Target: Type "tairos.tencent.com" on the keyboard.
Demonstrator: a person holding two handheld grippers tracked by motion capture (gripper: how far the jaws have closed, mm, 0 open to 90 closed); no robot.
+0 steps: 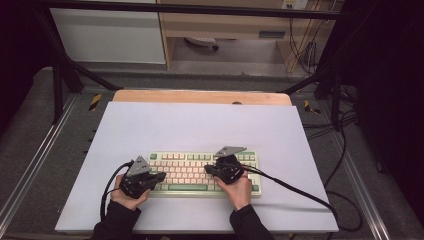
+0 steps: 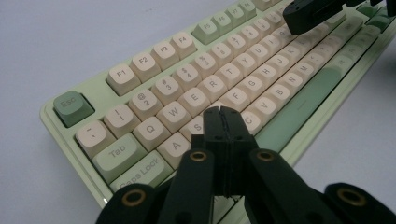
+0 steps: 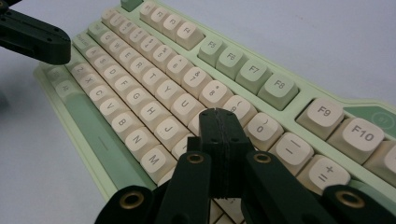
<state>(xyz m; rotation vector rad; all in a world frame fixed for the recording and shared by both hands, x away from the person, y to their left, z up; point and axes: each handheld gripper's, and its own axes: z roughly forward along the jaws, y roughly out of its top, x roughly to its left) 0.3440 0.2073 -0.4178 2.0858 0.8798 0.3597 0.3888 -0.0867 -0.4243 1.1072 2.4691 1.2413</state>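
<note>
Closed left claw (image 2: 224,114), right claw (image 3: 219,116), perhaps touching keyboard (image 1: 200,172)

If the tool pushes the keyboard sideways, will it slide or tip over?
Probably slide. The keyboard lies low, wide and flat on the smooth white table, so tipping looks unlikely. Its body looks like hard plastic, so it should stay stiff. The keys may dip under a poke, since they stand up separately.
</note>
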